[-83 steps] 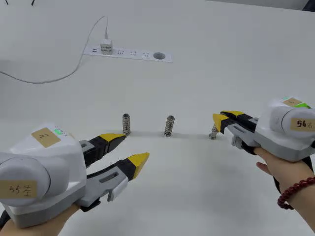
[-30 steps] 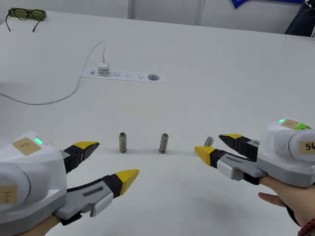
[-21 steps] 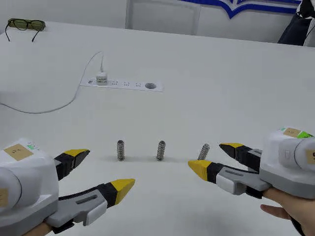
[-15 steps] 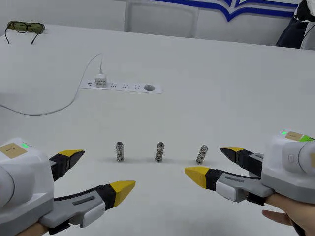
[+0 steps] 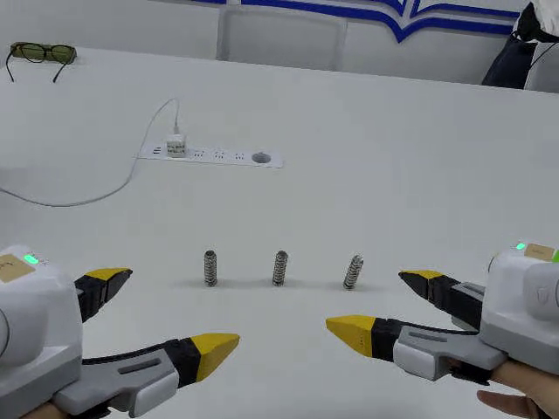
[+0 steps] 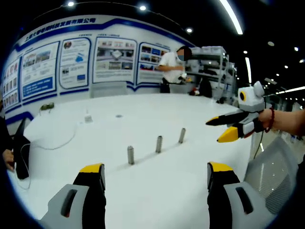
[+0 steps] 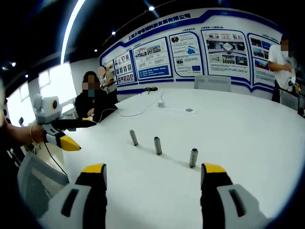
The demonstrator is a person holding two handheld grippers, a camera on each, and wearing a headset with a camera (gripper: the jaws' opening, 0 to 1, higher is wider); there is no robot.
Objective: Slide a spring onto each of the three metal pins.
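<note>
Three coil springs stand upright in a row on the white table, each over a pin: left spring (image 5: 210,268), middle spring (image 5: 279,268), right spring (image 5: 353,271), which leans slightly. The same row appears in the left gripper view (image 6: 159,143) and the right gripper view (image 7: 157,145). My left gripper (image 5: 166,310) (image 6: 156,168) is open and empty, in front of the row at lower left. Also open and empty, my right gripper (image 5: 384,303) (image 7: 153,168) is held in front of the row at lower right. Neither touches a spring.
A white power strip (image 5: 214,157) with a plugged charger and a cable lies behind the springs. Glasses (image 5: 39,52) rest at the far left corner. A chair (image 5: 279,35) stands at the far edge. People (image 7: 93,95) sit or stand beyond the table.
My right gripper, nearly shut at the right spring earlier, has opened wide and drawn back. My left gripper also pulled back. The head camera has tilted up.
</note>
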